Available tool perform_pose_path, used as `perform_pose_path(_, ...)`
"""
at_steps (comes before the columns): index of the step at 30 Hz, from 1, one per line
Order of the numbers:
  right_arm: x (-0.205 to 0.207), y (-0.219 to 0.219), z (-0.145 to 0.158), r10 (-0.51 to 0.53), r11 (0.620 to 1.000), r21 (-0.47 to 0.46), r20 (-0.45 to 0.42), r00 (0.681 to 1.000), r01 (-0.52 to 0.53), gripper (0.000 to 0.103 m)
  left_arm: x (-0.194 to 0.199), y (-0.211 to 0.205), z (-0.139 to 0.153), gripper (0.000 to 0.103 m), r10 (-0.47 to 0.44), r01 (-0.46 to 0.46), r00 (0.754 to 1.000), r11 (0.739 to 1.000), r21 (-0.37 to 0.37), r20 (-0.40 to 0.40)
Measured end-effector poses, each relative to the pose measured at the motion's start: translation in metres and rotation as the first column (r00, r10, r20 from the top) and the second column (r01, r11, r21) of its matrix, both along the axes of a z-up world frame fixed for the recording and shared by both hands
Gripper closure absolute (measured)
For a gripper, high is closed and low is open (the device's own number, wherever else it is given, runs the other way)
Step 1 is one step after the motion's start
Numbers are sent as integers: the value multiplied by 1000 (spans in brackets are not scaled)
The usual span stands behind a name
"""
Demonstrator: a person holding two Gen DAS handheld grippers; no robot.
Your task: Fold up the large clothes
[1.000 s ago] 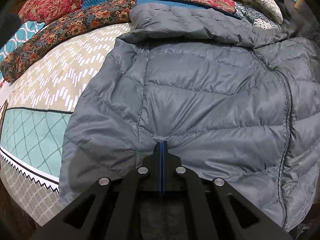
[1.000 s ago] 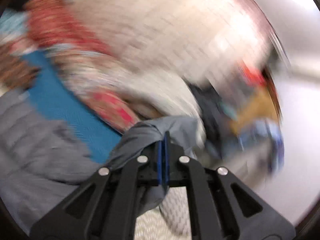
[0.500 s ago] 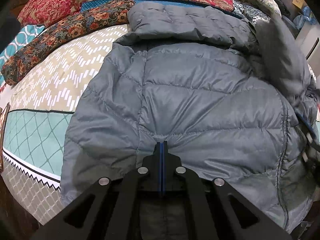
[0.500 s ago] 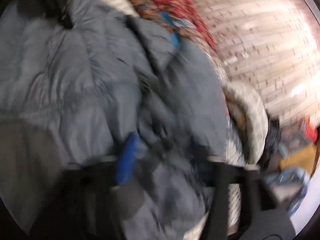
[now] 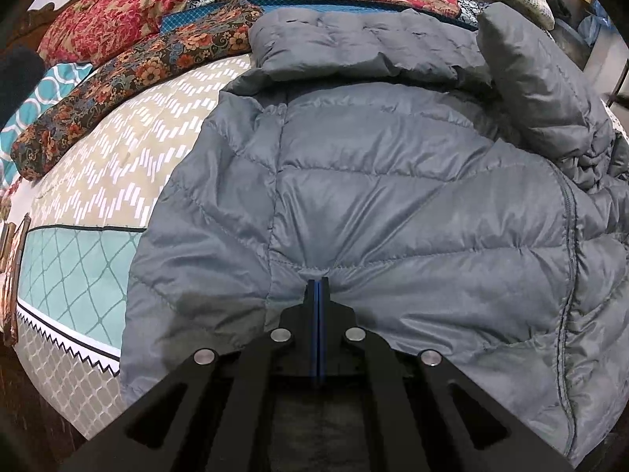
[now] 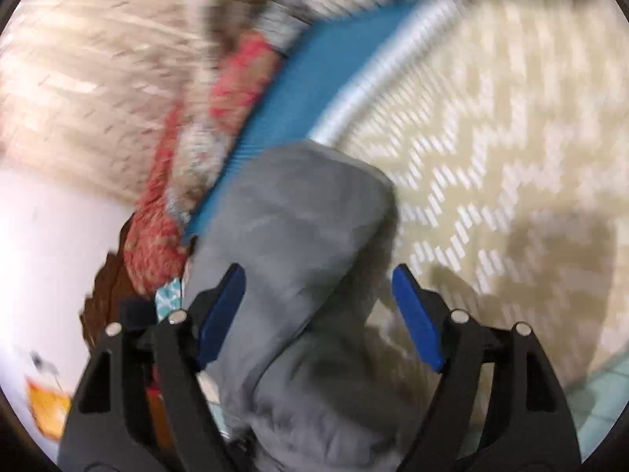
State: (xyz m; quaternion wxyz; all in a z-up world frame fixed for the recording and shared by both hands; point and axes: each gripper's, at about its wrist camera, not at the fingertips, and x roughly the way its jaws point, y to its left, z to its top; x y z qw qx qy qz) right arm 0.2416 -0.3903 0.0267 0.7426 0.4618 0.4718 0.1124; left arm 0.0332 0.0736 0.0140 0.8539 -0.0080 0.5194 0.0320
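Note:
A large grey quilted puffer jacket (image 5: 393, 196) lies spread on a patterned bed, hood at the far end. My left gripper (image 5: 317, 281) is shut on the jacket's near hem. One sleeve (image 5: 550, 90) lies folded over the jacket's right side. In the blurred right wrist view, my right gripper (image 6: 318, 279) is open, its blue pads (image 6: 416, 330) wide apart on either side of the grey sleeve (image 6: 298, 236), which lies between them on the bedspread.
The bedspread (image 5: 129, 157) is beige with white chevrons and a teal panel near the edge. Floral pillows and quilts (image 5: 157, 67) are piled along the head of the bed. The bed edge drops off at the lower left (image 5: 59, 365).
The right gripper opened and let go of the sleeve after carrying it over the jacket; its view swung sharply. The sleeve now lies on the jacket's right side. The left gripper stayed put.

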Motion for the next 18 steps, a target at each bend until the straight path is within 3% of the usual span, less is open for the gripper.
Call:
perform_pose_path(2, 17, 6, -13, -16, 999, 32, -43, 999, 17, 34, 0, 1, 0, 98, -1, 1, 1000, 1000, -4, 2)
perform_pose_path(4, 26, 15, -6, -35, 999, -4, -27, 999, 35, 88, 0, 1, 0, 98, -5, 5, 1000, 1000, -5, 2)
perform_pose_path(5, 25, 19, 2, -44, 999, -27, -6, 999, 44, 96, 0, 1, 0, 98, -7, 7, 1000, 1000, -4, 2)
perform_pose_path(8, 21, 11, 58, -61, 983, -164, 153, 986, 86, 98, -1, 1, 0, 98, -13, 13, 1000, 1000, -5, 5)
perform_pose_path(11, 4, -29, 116, -119, 940, -272, 300, 946, 205, 99, 0, 2, -1, 98, -13, 13, 1000, 1000, -6, 8)
perform_pose_path(12, -8, -57, 138, -162, 905, -318, 352, 922, 281, 99, 0, 2, -1, 98, -12, 12, 1000, 1000, -6, 9)
perform_pose_path(15, -41, -121, 168, -266, 804, -406, 408, 873, 435, 99, 0, 1, -1, 98, -11, 12, 1000, 1000, -1, 13)
perform_pose_path(17, -62, -156, 173, -331, 697, -499, 413, 848, 515, 98, -1, 0, -1, 98, -13, 13, 1000, 1000, 4, 16)
perform_pose_path(18, -68, -171, 172, -366, 619, -572, 396, 842, 538, 97, -1, 0, -1, 98, -14, 14, 1000, 1000, 8, 16)
